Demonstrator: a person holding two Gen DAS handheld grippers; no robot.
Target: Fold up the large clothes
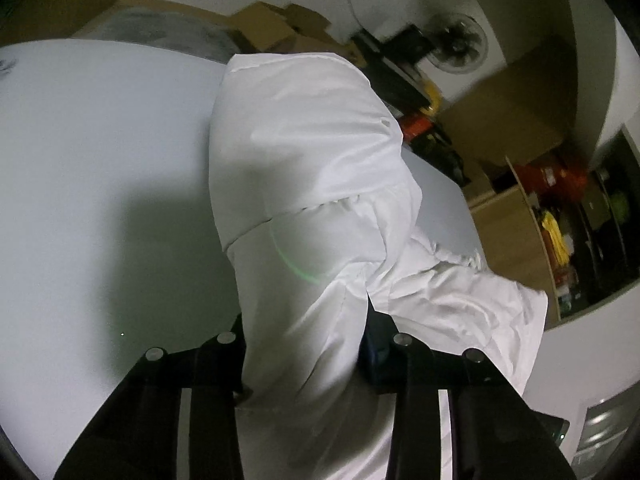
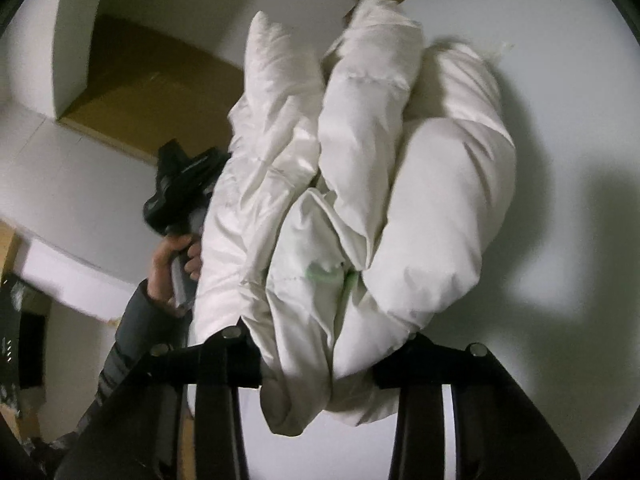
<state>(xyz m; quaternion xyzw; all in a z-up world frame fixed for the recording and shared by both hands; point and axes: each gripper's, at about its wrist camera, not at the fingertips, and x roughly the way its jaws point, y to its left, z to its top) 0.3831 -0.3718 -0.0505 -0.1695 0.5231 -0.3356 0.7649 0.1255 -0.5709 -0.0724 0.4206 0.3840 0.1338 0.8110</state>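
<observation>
A large white padded garment [image 1: 304, 152] hangs bunched above the white table [image 1: 100, 140]. My left gripper [image 1: 304, 356] is shut on a fold of it, with cloth filling the gap between the black fingers. In the right wrist view the same white garment [image 2: 360, 184] is gathered in thick puffy folds. My right gripper [image 2: 316, 344] is shut on a bundle of those folds. The left gripper [image 2: 180, 184], held in a hand, shows at the garment's left edge in that view.
The white table [image 2: 560, 160] lies under the garment. Cardboard boxes [image 1: 276, 24], a fan [image 1: 460, 44] and wooden shelving with red and yellow items [image 1: 552, 208] stand beyond the table edge. A dark-sleeved arm [image 2: 132, 344] is at lower left.
</observation>
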